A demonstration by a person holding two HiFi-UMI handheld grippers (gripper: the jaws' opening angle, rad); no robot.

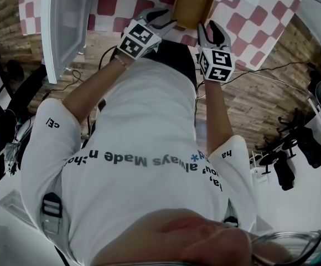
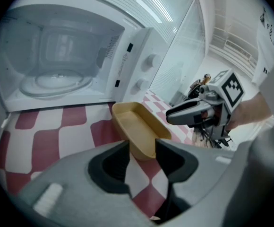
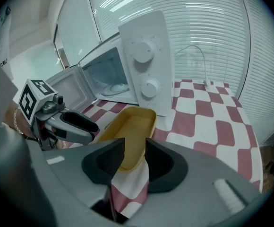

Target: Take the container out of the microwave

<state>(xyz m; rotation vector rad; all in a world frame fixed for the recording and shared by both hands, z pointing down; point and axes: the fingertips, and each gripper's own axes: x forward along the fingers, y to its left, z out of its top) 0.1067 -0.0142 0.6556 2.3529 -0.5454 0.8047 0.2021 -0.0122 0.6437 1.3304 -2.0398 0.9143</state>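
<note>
Scene: A person stands at a red-and-white checked worktop point(image 1: 249, 32) with a gripper in each hand, facing a white microwave point(image 2: 56, 56) whose door point(image 1: 66, 21) is swung wide open
Container: The yellow container point(image 2: 137, 126) sits empty on the worktop near its front edge, just in front of the microwave's control dials point(image 3: 144, 67) and fully clear of the oven cavity
Microwave: Only the glass turntable point(image 2: 56, 82) shows inside the cavity
Left gripper: The left gripper point(image 2: 141, 148) points down at one short end of the container; its fingers are released and spread wide, with the container's end just beyond their tips and no pad pressing on it
Right gripper: The right gripper point(image 3: 134, 148) faces the opposite short end, fingers likewise released and apart, gripping nothing; the two grippers flank the container end to end
Step in hand: By the look of it the take-out itself is done; this reads as the letting-go after the container was set down
Next move: Probably drawing both grippers straight back from the container's ends, taking care not to nudge it toward the front edge; shutting the door would be an extra the task does not name
</note>
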